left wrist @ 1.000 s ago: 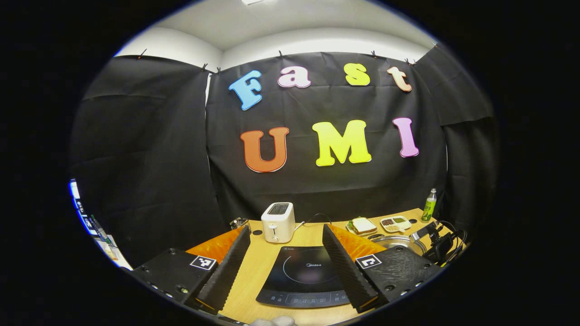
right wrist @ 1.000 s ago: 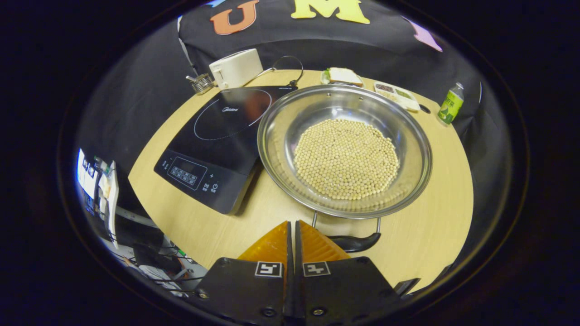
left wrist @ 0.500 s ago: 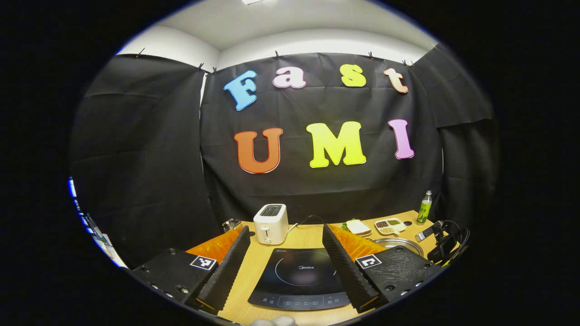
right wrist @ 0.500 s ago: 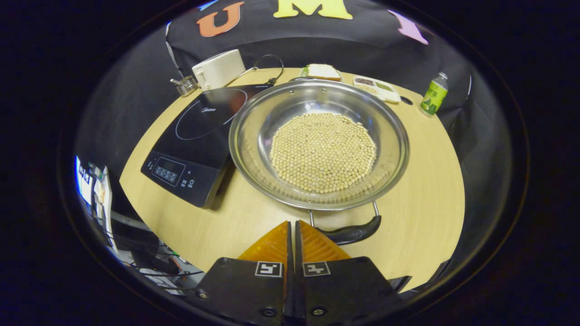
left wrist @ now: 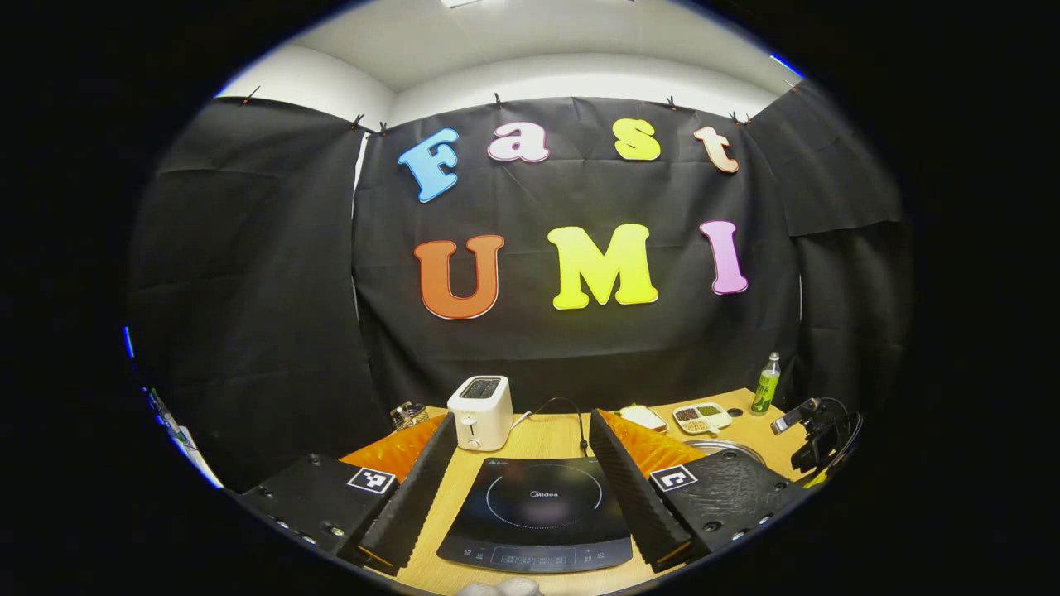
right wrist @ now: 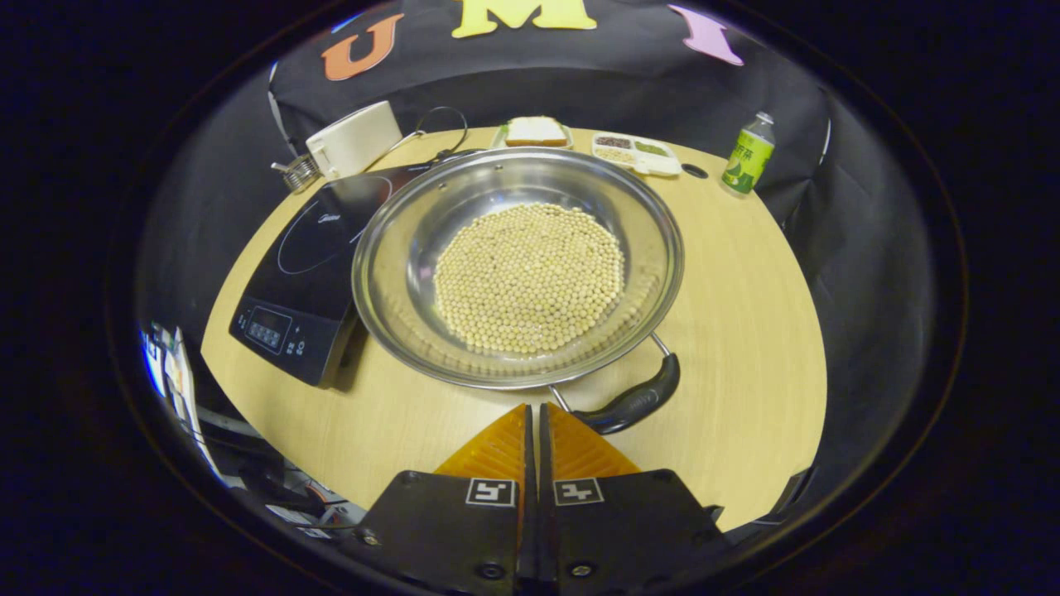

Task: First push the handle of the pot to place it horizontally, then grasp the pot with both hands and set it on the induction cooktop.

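Note:
A wide steel pot (right wrist: pixel 389 273) holding several pale beans sits on the wooden table (right wrist: pixel 745 273), its rim overlapping the black induction cooktop (right wrist: pixel 290 265) to its left. The pot's dark near handle (right wrist: pixel 633 401) points toward me at the lower right. My right gripper (right wrist: pixel 534 410) is shut with nothing between its fingers, its tips just left of that handle. In the left gripper view my left gripper (left wrist: pixel 522 426) is open above the cooktop (left wrist: pixel 538 509), and the pot's rim (left wrist: pixel 729 447) peeks out behind the right finger.
A white toaster (left wrist: pixel 479 411) with its cord stands behind the cooktop. A plate with bread (right wrist: pixel 537 131), a divided snack tray (right wrist: pixel 636 153) and a green bottle (right wrist: pixel 748 155) line the table's far edge. The other gripper (left wrist: pixel 816 434) hangs at the right in the left gripper view.
The right gripper has swung rightward around the pot, so the pot and its handle now sit further left and the handle looks angled. The left gripper has pulled back slightly.

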Motion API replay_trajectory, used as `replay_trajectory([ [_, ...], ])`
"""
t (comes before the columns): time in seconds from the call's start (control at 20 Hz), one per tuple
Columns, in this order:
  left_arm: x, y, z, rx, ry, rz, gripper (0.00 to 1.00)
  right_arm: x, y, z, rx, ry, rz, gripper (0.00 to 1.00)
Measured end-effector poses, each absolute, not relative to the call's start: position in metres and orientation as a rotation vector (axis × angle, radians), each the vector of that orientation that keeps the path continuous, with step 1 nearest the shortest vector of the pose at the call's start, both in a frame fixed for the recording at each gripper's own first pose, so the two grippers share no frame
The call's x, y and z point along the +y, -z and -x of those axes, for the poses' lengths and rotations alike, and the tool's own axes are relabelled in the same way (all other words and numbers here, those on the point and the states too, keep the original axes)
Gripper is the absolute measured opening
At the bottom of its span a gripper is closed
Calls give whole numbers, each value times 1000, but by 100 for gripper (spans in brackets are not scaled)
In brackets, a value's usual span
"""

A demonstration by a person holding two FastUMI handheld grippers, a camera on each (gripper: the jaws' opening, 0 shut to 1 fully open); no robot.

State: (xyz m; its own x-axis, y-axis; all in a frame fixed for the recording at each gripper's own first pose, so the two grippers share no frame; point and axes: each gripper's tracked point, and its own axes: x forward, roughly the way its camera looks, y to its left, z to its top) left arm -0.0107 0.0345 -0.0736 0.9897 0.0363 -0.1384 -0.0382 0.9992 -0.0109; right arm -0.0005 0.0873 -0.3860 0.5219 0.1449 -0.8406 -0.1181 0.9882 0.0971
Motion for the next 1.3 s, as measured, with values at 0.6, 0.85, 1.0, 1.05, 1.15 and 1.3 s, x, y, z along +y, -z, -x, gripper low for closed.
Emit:
replay_trajectory([
  [0.6, 31, 76, 8, 147, -58, 25, 96, 53, 382, -17, 1005, -94, -53, 1],
  [0.85, 28, 77, 7, 152, -73, 19, 96, 33, 376, -27, 989, -77, -32, 4],
  [1.0, 25, 74, 8, 151, -88, 22, 96, 24, 374, -34, 982, -84, -19, 1],
  [1.05, 22, 74, 9, 151, -93, 23, 96, 21, 375, -36, 981, -84, -17, 1],
  [1.15, 18, 74, 9, 152, -101, 22, 96, 16, 375, -40, 978, -90, -4, 4],
  [1.3, 12, 72, 11, 155, -116, 11, 96, 7, 375, -48, 972, -98, 16, 1],
])
